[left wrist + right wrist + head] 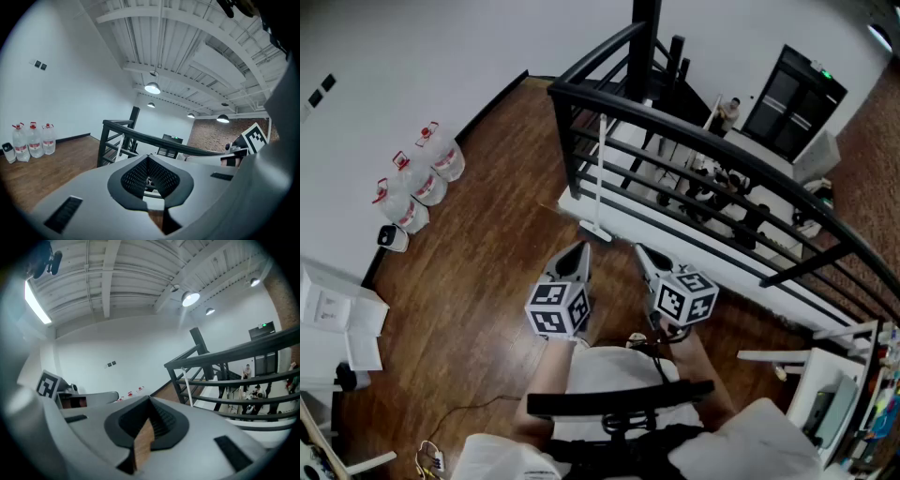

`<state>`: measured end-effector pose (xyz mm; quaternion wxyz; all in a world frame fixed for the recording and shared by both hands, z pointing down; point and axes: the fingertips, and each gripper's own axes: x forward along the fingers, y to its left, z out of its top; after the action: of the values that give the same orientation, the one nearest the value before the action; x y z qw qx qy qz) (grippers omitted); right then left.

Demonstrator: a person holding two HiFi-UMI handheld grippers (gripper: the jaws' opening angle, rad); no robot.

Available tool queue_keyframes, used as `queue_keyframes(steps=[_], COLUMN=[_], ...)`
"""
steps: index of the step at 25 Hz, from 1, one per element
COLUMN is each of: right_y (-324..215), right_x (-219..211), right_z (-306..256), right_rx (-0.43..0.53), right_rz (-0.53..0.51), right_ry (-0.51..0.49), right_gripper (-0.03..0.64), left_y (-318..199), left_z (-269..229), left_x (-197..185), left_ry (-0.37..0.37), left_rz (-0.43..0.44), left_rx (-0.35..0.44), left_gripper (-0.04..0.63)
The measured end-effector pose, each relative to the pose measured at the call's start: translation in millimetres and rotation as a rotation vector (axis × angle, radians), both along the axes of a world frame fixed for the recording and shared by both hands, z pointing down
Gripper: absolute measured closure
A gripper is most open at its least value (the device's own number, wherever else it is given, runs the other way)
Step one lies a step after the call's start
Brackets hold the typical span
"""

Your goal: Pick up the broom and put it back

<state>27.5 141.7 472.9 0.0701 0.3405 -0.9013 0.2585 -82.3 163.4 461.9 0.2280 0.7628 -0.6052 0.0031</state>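
Broom [600, 173], slim white pole with flat head, leans against black metal railing [675, 122] at glossy plank floor's [487, 234] edge; left gripper [579, 249] and right gripper [642, 251] hold jaws together, empty.

My left hand-held gripper [148, 161] has its jaws closed together, nothing in them. Past it there's the black railing [140, 137], the broom [121, 141] leaning on it, and three water jugs [32, 140] by the wall.
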Motion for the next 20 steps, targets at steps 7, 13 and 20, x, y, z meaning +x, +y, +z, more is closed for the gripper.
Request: queue_keyframes(steps=[7,13,20], right_y=[-2.1,-0.8,-20.2], right_x=[-5.6,-11.2,-20.0], right_z=[-0.1,3.8,4.9], right_rx=[0.001,-0.001,0.0], right_rz=[-0.002,0.003,0.054], right_ry=[-0.002,0.001,-0.003], right_gripper=[0.6,0.6,0.6], left_y=[-0.6,1.5,-6.3], left_z=[0.8,4.0,10.7], left_x=[-5.7,-12.8,-33.9], left_ry=[0.002,0.002,-0.003], left_rz=[-0.004,-0.005,0.01], left_rx=[-0.002,-0.004,-0.021], left_gripper=[0.595,0.595,0.595])
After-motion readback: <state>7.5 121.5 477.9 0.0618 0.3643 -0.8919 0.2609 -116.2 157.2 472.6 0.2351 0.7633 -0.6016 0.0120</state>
